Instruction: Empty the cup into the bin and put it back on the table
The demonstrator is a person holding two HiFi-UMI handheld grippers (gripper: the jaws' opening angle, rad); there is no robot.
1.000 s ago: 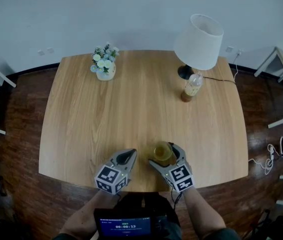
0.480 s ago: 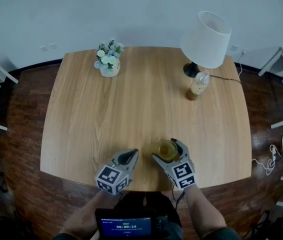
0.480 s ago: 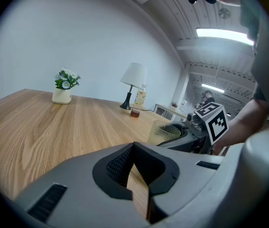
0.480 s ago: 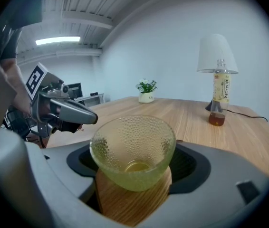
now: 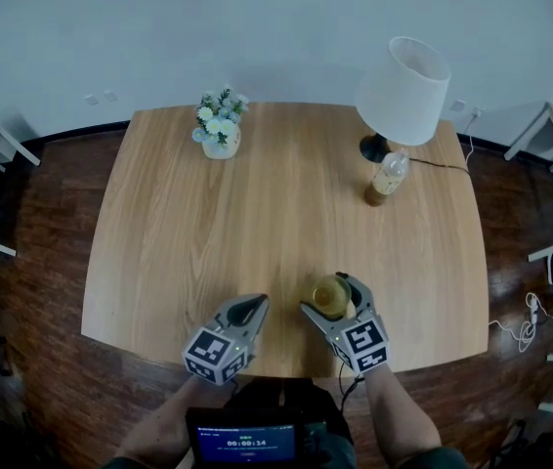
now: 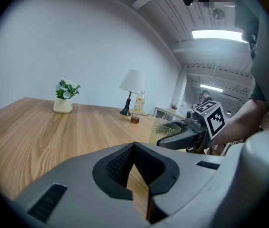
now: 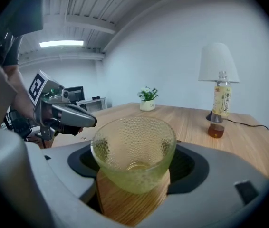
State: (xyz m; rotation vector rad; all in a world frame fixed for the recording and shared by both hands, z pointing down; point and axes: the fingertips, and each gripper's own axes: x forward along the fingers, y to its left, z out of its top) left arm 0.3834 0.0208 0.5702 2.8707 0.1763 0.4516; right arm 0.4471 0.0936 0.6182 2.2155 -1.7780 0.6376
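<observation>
Now my right tongs (image 5: 327,293), jaws just closing, clamp the glass cup (image 7: 133,151) by its sides at the tabletop's (image 5: 257,203) near edge, upright for carrying to the bin. My left tongs (image 5: 249,304) rest closed, empty.

Flower pot (image 5: 220,130): small, white, with pale blooms; well ahead of the left claw (image 5: 249,306), slightly to its left.
Lamp (image 5: 404,91): white shade on a dark base; well ahead of the right claw (image 5: 329,294), off to its right.
Bottle (image 5: 386,176): clear, upright, amber drink low inside; just beside the lamp base, on the side nearer the right claw.
Cable (image 5: 443,164): dark, running from the lamp base away to the right.
Wall (image 5: 257,27): plain white, beyond everything ahead of both claws.
Floor (image 5: 32,262): dark boards, out to either side of the claws.
White frames (image 5: 550,135): pale furniture far right of the right claw.
Screen (image 5: 245,442): small, lit, behind both claws.
</observation>
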